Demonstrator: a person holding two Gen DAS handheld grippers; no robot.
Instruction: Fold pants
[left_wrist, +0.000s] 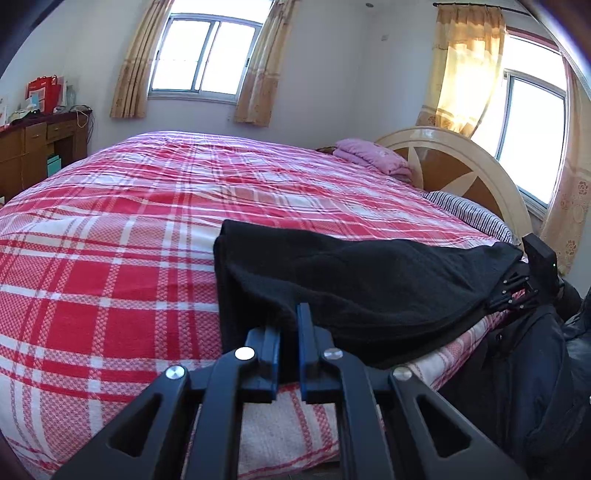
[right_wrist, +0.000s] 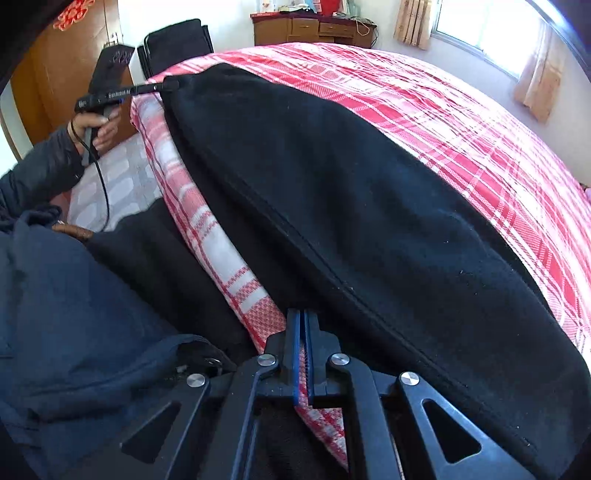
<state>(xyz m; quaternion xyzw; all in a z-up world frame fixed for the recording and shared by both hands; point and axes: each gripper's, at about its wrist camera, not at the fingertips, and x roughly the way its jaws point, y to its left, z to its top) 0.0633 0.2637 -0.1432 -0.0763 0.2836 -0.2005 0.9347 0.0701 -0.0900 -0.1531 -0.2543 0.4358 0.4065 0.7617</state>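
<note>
1. Pinching down on both sides now: the left gripper (left_wrist: 290, 325), low centre of its own view, has its jaws nearly together on the near edge of the black pants (left_wrist: 369, 280)
2. The pants lie along the near edge of the red plaid bed (left_wrist: 129, 229), running toward the right of that frame
3. In the right wrist view the right gripper (right_wrist: 303, 325) sits bottom centre, jaws drawn tight; only plaid sheet shows in the slit, the pants hem just to its right, so whether it has pants I cannot tell
4. Risk: if that claw has sheet instead of pants, lifting drags the bedding and the fold goes lopsided
5. The thick fleece could also slip from the left pinch, collapsing the fold
</note>
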